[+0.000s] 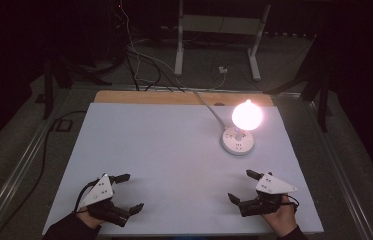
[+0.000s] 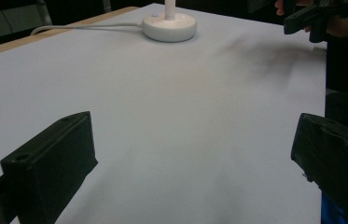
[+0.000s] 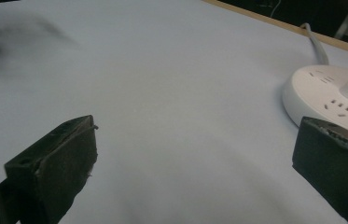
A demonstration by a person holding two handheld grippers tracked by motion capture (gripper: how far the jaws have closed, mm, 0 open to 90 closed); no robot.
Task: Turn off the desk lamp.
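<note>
White table (image 1: 174,150) bare mid-span — both grippers' jaws wide, near front edge.

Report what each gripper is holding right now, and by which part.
Nothing is held. The left gripper and right gripper both hover open over the white table, fingers spread apart with nothing between them.

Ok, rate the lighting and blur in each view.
High view: the lit bulb blows out to white glare and the room beyond is dark. Left gripper view: a smeared shadow on the white table under the right claw. Right gripper view: even light, soft focus.
</note>
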